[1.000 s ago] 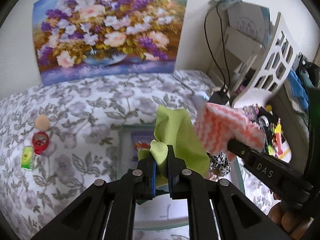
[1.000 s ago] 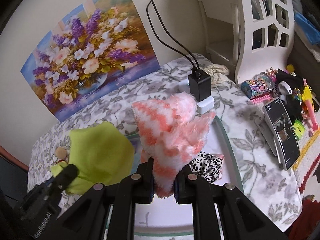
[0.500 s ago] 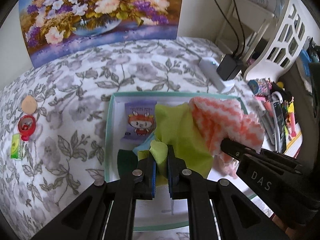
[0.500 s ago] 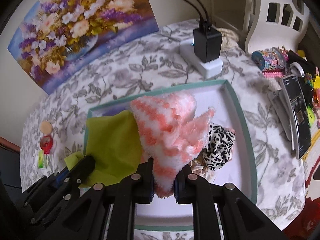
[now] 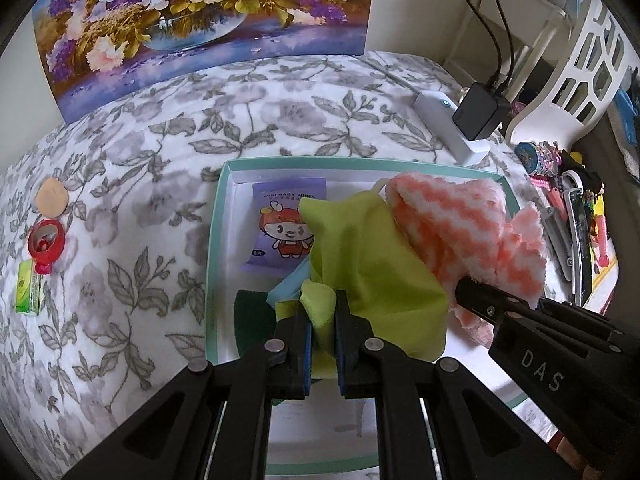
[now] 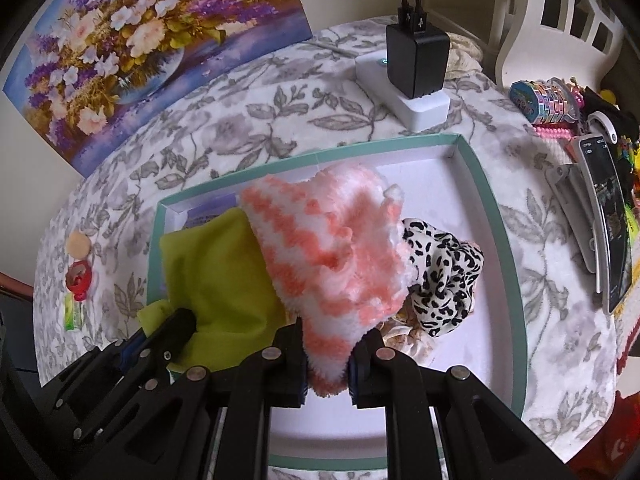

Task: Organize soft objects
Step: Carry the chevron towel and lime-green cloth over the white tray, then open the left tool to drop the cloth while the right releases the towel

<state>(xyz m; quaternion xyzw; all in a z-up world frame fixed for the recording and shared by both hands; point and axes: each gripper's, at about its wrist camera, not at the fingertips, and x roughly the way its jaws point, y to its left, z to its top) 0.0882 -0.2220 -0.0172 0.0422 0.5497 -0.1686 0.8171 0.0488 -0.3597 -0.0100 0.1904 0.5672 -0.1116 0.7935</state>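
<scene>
A lime green cloth (image 5: 372,264) (image 6: 216,276) is pinched in my left gripper (image 5: 323,320), which is shut on it. Beside it a fluffy orange-and-white cloth (image 6: 328,248) (image 5: 460,224) is clamped in my right gripper (image 6: 326,344), also shut. Both hang low over a white tray with a teal rim (image 5: 214,240) (image 6: 500,232). In the tray lie a purple baby-wipes pack (image 5: 286,228), a dark green cloth (image 5: 250,320), a light blue piece (image 5: 286,290) and a leopard-print scrunchie (image 6: 444,276). My right gripper's arm (image 5: 540,352) crosses the left wrist view.
The tray sits on a grey floral cover (image 5: 140,184). A white power strip with a black charger (image 6: 416,64) stands behind it. A phone (image 6: 608,216) and toys lie at the right. Small items (image 5: 44,240) rest at the left. A flower painting (image 5: 200,12) leans on the wall.
Both grippers have come down toward the tray and tipped more steeply, each with its cloth still held. The cloths now hang just over the tray's contents.
</scene>
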